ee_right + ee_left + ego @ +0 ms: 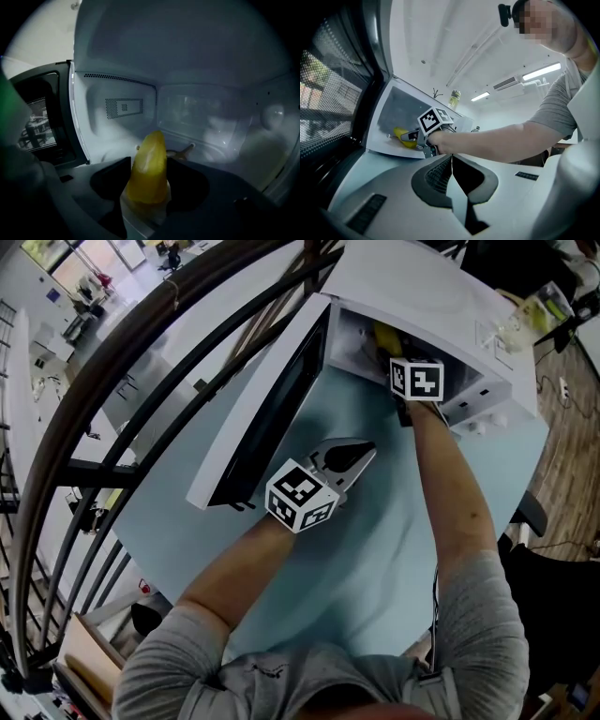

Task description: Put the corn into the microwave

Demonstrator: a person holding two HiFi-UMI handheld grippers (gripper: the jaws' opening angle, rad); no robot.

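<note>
The white microwave stands open on the pale blue table, its door swung out to the left. My right gripper reaches into the cavity, shut on the yellow corn, which points at the back wall just above the floor. From the left gripper view, the corn shows inside the opening with the right gripper around it. My left gripper hovers over the table in front of the door, jaws shut and empty.
The dark mesh window of the door stands close on the left of my left gripper. A roller fitting sits on the cavity floor behind the corn. Black railings run past the table's far left edge.
</note>
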